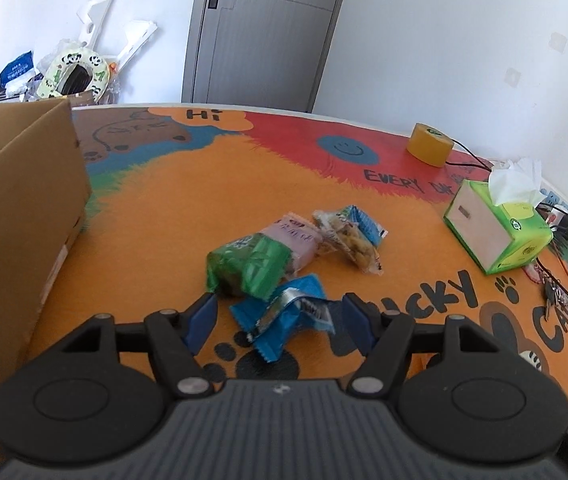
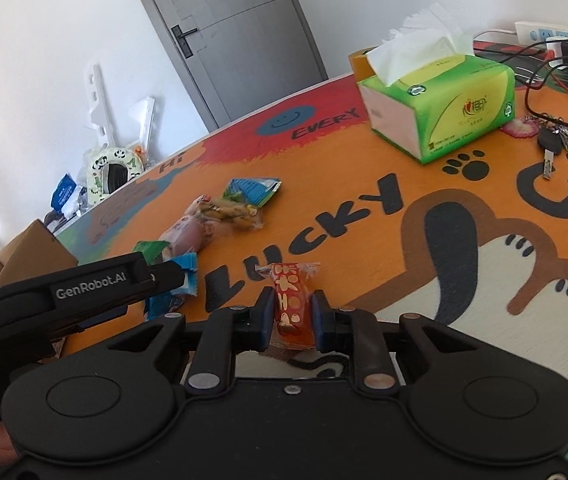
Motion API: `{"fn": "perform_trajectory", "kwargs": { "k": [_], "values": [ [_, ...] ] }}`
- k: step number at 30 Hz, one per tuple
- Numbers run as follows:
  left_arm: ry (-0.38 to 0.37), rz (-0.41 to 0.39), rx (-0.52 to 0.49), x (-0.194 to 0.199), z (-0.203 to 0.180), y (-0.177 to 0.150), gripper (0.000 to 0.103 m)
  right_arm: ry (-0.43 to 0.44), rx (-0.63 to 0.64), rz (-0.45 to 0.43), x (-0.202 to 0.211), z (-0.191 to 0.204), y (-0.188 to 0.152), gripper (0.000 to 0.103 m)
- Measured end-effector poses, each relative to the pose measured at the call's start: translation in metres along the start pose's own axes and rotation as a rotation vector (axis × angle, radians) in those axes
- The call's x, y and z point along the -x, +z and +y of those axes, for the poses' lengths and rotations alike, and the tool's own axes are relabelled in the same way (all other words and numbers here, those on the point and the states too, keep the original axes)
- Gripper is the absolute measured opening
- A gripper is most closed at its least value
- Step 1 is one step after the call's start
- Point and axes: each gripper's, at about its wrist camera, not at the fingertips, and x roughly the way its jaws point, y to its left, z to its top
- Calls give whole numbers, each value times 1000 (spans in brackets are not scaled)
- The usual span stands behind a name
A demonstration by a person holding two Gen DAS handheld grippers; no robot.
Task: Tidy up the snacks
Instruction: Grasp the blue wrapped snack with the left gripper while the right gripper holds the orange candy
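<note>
My right gripper [image 2: 293, 315] is shut on a red snack packet [image 2: 291, 300] with orange and white print, just above the table. My left gripper [image 1: 278, 312] stands open, its blue pads either side of a blue snack wrapper [image 1: 284, 320] without pressing it. Behind that lie a green packet [image 1: 250, 266], a pink packet [image 1: 300, 240] and a clear packet of yellow biscuits [image 1: 350, 240] with a blue-green packet [image 1: 364, 222] beside it. The right wrist view shows the left gripper's black body [image 2: 84, 288] over the same pile [image 2: 212, 220].
A cardboard box [image 1: 20, 216] stands open at the table's left edge. A green tissue box [image 1: 498, 226], a roll of yellow tape [image 1: 430, 144], keys [image 2: 552, 142], cables and a power strip [image 2: 556, 38] occupy the right side. A grey door [image 1: 260, 28] is behind.
</note>
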Motion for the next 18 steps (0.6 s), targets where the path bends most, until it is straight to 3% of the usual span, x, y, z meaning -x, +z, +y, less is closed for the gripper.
{"fn": "perform_trajectory", "kwargs": {
  "k": [9, 13, 16, 18],
  "values": [
    [51, -4, -28, -16, -7, -5, 67, -2, 24, -21, -5, 3, -1, 24],
    [59, -8, -43, -15, -7, -5, 49, -18, 52, -23, -5, 7, -2, 25],
    [21, 0, -19, -10, 2, -5, 38, -25, 59, -23, -5, 9, -2, 26],
    [-5, 6, -10, -6, 5, -6, 37, -25, 59, -24, -5, 10, -3, 23]
  ]
}}
